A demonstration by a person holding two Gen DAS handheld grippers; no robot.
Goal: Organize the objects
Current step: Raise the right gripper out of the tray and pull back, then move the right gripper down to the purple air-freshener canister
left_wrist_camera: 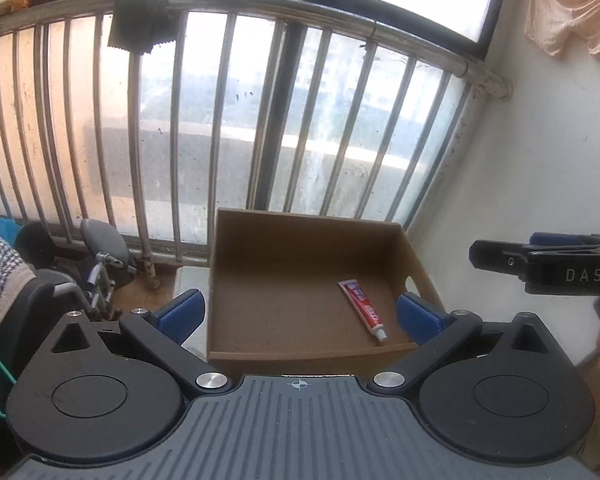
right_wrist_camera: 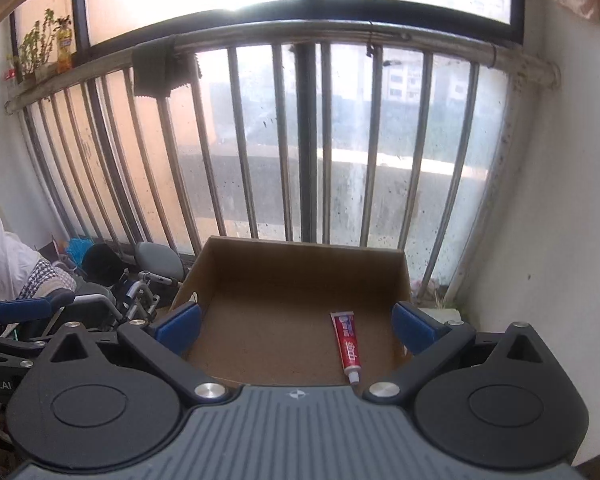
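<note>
A: Nearest the lens, left gripper (left_wrist_camera: 299, 316): blue-padded black fingers (left_wrist_camera: 182, 314) spread wide, released, nothing between them.

B: Right gripper (right_wrist_camera: 296, 326) likewise released and empty.

A: Task item?

B: Red-and-white toothpaste tube (right_wrist_camera: 348, 346) lies flat on the floor of the open brown cardboard box (right_wrist_camera: 300, 246), near its right wall, cap toward the cameras.
</note>
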